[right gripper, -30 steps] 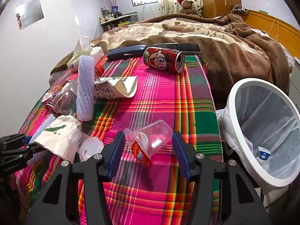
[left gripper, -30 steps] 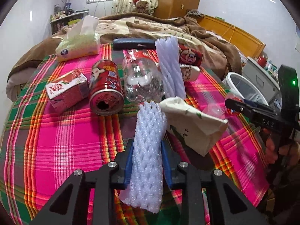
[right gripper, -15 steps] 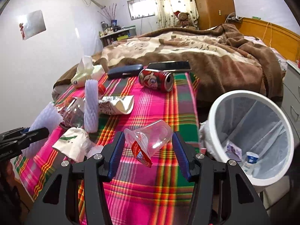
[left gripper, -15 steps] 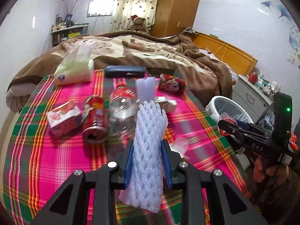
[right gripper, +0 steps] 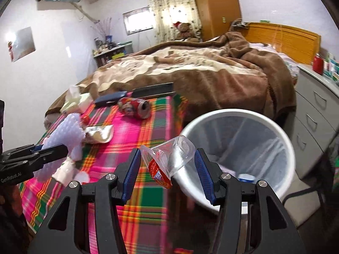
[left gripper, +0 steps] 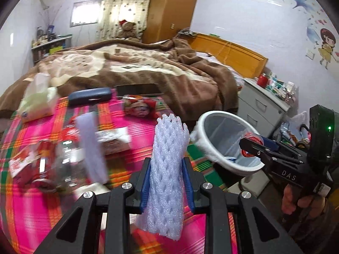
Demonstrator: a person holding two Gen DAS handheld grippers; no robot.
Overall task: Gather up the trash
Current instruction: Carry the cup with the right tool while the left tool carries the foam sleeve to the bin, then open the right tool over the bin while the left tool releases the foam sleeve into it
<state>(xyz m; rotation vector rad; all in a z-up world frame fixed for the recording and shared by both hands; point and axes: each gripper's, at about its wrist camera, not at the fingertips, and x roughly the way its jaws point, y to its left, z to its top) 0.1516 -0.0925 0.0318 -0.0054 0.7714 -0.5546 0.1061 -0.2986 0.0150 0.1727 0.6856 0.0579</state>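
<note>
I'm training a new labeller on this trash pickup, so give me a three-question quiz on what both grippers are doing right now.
1. True or false: the left gripper is closed on the white foam net sleeve.
2. What sits between the pads of the right gripper? A) red can B) clear plastic cup C) tissue pack
3. Fill in: the white bin stands beside the table with the ____ plaid cloth.

Key:
1. True.
2. B, the clear plastic cup.
3. Pink; the plaid cloth is mostly pink with green and orange stripes.
</note>
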